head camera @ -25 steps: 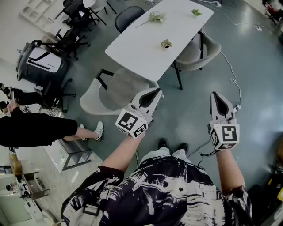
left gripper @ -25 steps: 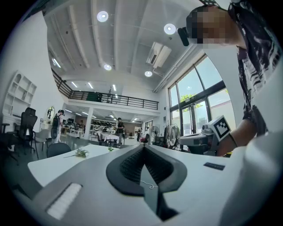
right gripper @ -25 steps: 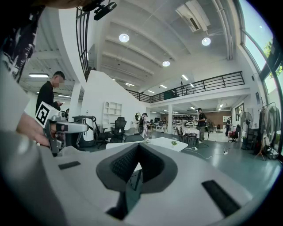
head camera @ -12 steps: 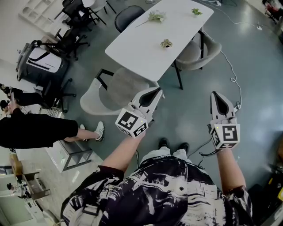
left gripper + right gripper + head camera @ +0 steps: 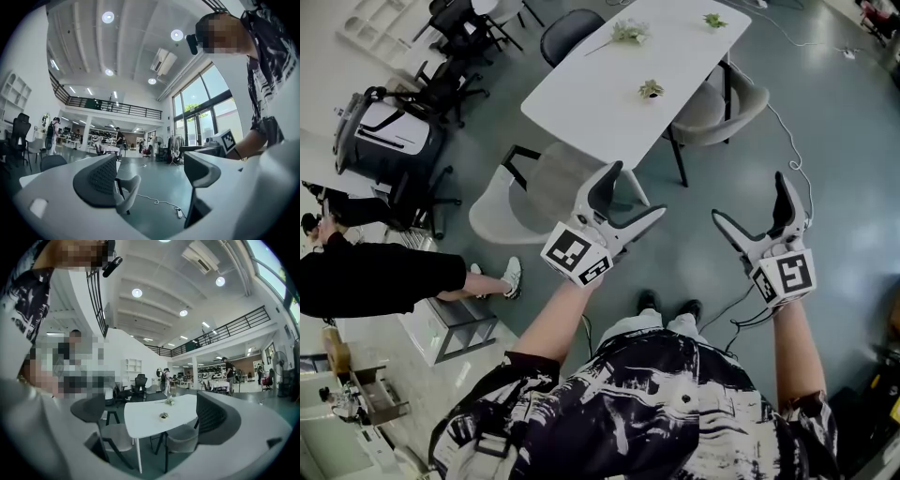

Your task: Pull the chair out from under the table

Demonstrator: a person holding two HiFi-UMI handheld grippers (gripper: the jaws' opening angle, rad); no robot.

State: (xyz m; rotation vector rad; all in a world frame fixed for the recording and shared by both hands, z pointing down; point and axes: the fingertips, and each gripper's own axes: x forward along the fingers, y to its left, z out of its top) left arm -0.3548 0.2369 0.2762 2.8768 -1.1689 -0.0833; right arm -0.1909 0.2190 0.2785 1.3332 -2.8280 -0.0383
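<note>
Bright ceiling lamps (image 5: 108, 17), window glare, strong fisheye edges.

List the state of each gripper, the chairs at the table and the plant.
left gripper: open, fingers have just been opening, nothing between them.
right gripper: open, fingers have just been opening, nothing between them.
left chair: seat partly under the table, untouched.
right chair: tucked under the table, untouched.
plant: sitting on the table.
</note>
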